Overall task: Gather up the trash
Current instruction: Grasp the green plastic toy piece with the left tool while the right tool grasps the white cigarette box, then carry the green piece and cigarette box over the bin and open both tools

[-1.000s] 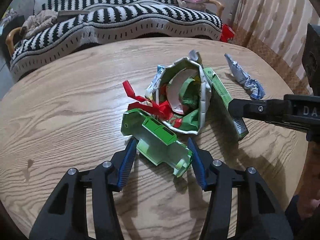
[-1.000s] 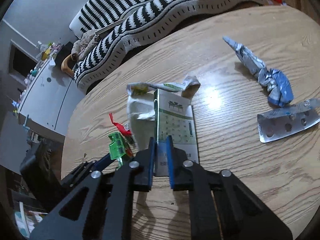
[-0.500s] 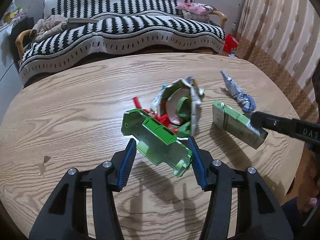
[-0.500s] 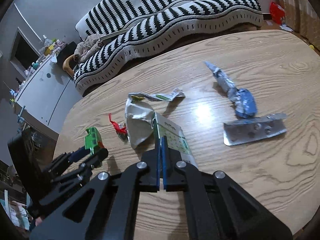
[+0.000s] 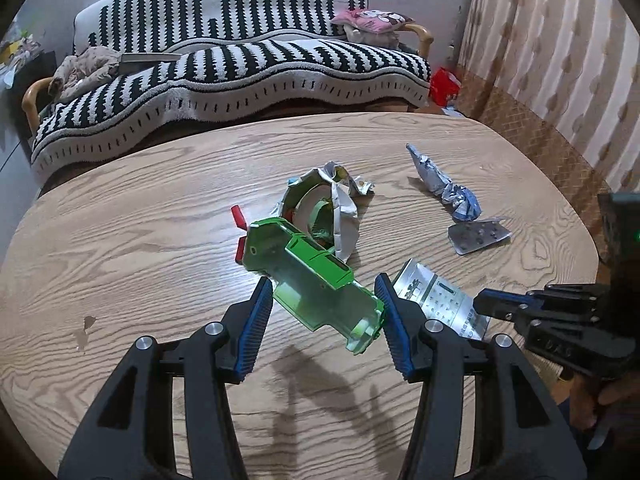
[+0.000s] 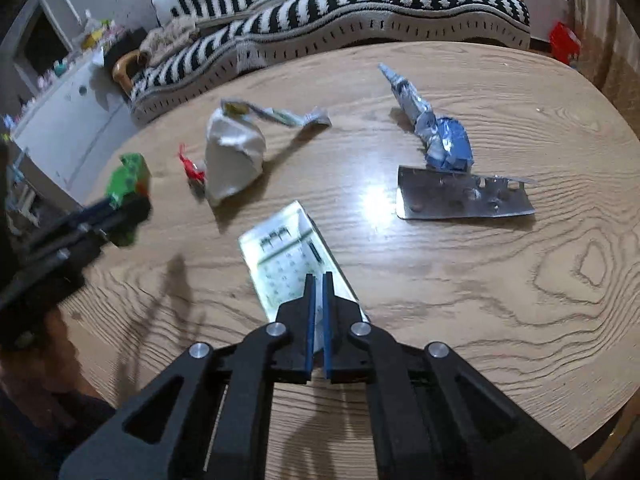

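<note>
Here, left gripper [image 5: 324, 312]: jaws clamped on green plastic toy-car shell [image 5: 310, 280], lifted above the wooden surface [image 5: 120, 240].
Right gripper [image 6: 316, 280]: jaws closed tight, pinching flat green-and-white printed carton [image 6: 288, 264], near centre.

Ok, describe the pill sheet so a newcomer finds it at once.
On the wooden table, look toward the side away from the sofa. Beside the crumpled blue wrapper lies the pill sheet: the only flat, silver, bubbled strip there.

Grained wood worktop [image 6: 500, 280], faintly glossy; shiny foil blister sheet [image 6: 464, 200] at three o'clock; green piece [image 5: 316, 284], probably glossy plastic.
</note>
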Tool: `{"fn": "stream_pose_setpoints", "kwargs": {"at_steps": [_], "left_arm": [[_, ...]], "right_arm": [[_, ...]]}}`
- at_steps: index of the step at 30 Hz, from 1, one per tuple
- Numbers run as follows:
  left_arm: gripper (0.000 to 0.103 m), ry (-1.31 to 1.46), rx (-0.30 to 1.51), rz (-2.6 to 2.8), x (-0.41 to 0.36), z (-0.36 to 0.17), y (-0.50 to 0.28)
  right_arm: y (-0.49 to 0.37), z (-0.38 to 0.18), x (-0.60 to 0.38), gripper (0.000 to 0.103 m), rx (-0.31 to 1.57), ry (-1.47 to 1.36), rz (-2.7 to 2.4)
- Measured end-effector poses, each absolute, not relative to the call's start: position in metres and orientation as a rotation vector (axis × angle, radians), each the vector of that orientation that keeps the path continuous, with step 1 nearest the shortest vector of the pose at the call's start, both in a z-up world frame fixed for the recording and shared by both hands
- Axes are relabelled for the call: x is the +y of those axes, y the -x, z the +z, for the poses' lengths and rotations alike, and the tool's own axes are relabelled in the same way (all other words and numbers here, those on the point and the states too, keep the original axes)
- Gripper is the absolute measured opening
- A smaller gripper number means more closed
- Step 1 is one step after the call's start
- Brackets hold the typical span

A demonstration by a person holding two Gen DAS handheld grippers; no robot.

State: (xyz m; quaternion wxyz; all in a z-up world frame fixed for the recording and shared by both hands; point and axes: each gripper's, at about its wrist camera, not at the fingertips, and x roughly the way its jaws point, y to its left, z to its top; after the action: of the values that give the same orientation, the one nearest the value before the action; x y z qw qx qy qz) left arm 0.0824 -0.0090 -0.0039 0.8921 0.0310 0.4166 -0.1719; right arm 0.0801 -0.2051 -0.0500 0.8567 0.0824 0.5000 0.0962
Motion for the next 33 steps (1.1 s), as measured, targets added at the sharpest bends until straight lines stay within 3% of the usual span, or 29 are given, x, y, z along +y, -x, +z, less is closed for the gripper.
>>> {"fn": "stream_pose_setpoints", "kwargs": {"at_steps": [5, 6, 8, 9, 10, 18, 23, 25, 33], "left_arm": [[0.052, -0.056, 0.869, -0.335, 0.001, -0.006, -0.083], [0.052, -0.052, 0.871, -0.329, 0.005, -0.007, -0.083], [0.052, -0.049, 0.876, -0.324, 0.011, -0.009, -0.086], [0.052, -0.046, 0.882, -0.32, 0.013, -0.01, -0.087], [0.052, -0.044, 0.885, -0.317, 0.015, -0.011, -0.088], [0.052, -0.055, 0.888, -0.329, 0.016, -0.013, -0.089], [0.052, -0.074, 0.896, -0.341, 0.009, -0.015, -0.088], [0.052, -0.08, 0.897, -0.343, 0.005, -0.016, -0.087], [0.052, -0.096, 0.9, -0.353, -0.007, -0.016, -0.084]], "right_arm": [[-0.079, -0.05, -0.195, 0.001, 1.021, -0.105, 0.206], [-0.079, -0.05, -0.194, 0.005, 1.012, -0.092, 0.204], [-0.077, -0.047, -0.193, 0.054, 0.969, -0.078, 0.195], [-0.072, -0.042, -0.192, 0.09, 0.917, -0.064, 0.185], [-0.069, -0.038, -0.191, 0.092, 0.874, -0.035, 0.182], [-0.081, -0.067, -0.174, 0.091, 0.993, 0.08, 0.229], [-0.082, -0.079, -0.169, 0.076, 1.013, 0.117, 0.232], [-0.081, -0.077, -0.171, 0.061, 1.009, 0.11, 0.231], [-0.078, -0.071, -0.177, 0.057, 0.991, 0.084, 0.23]]}}
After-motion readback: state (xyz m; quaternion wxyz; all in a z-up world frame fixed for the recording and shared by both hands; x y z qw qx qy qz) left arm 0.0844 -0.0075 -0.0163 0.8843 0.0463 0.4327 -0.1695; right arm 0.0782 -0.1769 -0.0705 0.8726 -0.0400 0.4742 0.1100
